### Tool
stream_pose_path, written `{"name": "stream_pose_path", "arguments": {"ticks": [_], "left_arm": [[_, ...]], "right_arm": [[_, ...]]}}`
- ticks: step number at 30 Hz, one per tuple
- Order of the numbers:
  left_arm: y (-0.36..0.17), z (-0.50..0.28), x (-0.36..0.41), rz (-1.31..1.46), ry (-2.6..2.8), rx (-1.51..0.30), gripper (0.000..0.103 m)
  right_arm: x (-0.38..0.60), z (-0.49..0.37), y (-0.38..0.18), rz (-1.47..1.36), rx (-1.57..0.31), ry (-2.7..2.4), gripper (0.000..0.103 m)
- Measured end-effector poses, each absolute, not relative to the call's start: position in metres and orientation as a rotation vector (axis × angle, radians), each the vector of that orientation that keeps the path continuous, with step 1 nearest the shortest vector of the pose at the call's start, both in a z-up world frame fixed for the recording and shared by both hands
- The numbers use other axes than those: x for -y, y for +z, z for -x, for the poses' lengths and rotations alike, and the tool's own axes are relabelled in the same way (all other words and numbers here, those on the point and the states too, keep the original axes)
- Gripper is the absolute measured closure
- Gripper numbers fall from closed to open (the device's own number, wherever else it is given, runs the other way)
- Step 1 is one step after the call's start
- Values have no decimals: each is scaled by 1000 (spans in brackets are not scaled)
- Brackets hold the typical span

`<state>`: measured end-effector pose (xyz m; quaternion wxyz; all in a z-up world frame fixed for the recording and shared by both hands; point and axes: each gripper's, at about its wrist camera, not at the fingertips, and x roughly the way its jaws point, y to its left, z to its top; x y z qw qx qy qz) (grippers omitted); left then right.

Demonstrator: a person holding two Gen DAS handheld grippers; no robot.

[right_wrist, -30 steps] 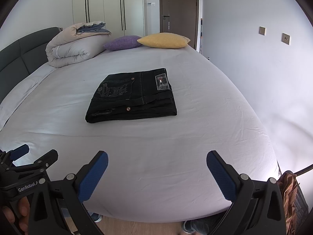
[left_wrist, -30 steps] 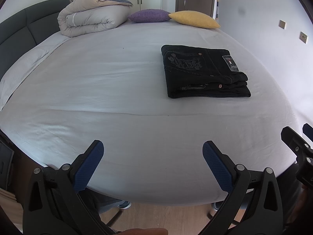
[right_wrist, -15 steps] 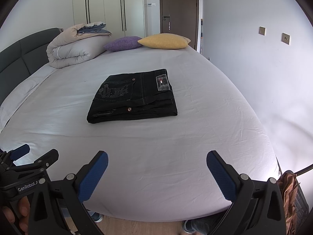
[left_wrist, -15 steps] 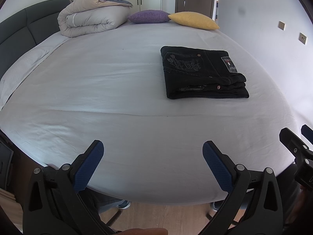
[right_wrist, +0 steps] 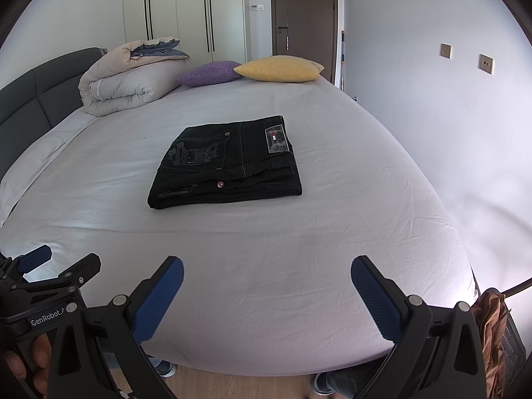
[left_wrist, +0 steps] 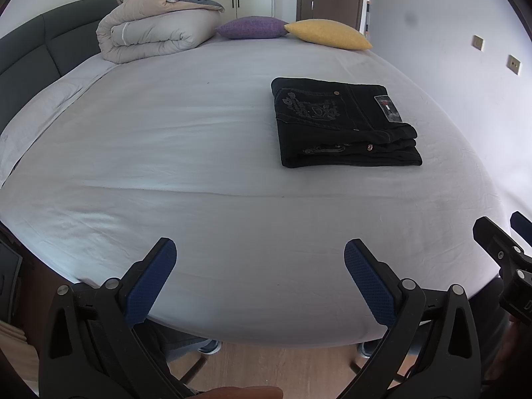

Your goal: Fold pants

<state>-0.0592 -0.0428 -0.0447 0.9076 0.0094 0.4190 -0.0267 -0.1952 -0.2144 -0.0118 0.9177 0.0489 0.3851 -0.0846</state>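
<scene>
Black pants (left_wrist: 342,123) lie folded into a neat rectangle on the white bed (left_wrist: 183,153), right of the middle; they also show in the right wrist view (right_wrist: 226,163). My left gripper (left_wrist: 259,266) is open and empty over the bed's near edge, well short of the pants. My right gripper (right_wrist: 266,282) is open and empty, also at the near edge. Each gripper shows at the side of the other's view: the right one in the left wrist view (left_wrist: 502,252), the left one in the right wrist view (right_wrist: 50,269).
A rolled beige duvet (left_wrist: 156,33) lies at the head of the bed by the dark headboard (left_wrist: 43,43). A purple pillow (left_wrist: 252,27) and a yellow pillow (left_wrist: 327,34) lie beside it. A wall (right_wrist: 449,116) runs close along the right side. Wooden floor (left_wrist: 282,362) lies below.
Both grippers have drawn back slightly from the bed and stay open. The pants have not moved.
</scene>
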Motion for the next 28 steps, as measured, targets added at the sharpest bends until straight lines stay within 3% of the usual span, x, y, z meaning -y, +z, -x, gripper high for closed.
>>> {"name": "stream_pose_path", "arguments": {"ticks": [28], "left_arm": [[-43,57,43,-23,-50,-855,0]], "right_arm": [[210,197,-13,-106,-795,-169,0]]}}
